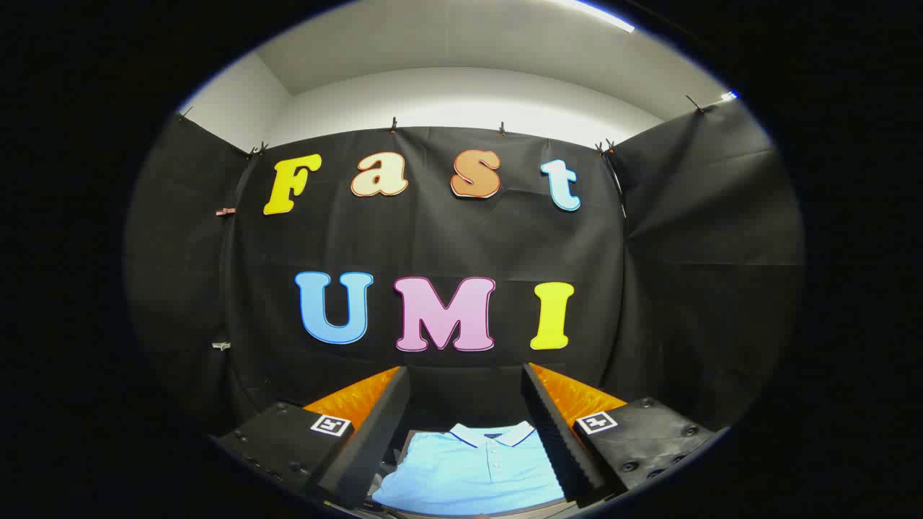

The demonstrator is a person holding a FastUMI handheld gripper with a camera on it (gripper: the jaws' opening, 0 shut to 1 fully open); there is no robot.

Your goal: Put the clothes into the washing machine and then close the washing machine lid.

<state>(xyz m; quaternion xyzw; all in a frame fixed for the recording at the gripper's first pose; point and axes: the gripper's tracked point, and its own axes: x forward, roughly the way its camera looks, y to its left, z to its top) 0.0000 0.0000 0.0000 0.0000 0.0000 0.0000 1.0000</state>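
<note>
The hand-held gripper [465, 404] is wide open and holds nothing. A folded light blue shirt [472, 468] with a collar and buttons lies flat between its two fingers [368, 440], collar pointing away. Behind the shirt hangs the black booth wall [433, 238].

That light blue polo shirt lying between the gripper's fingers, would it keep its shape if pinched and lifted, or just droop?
The polo shirt is probably floppy: it lies flat and folded, so lifted by one pinch it would likely sag and unfold. It looks like thin cloth, so likely light. The gripper stands open, its fingers on either side of the shirt.
</note>
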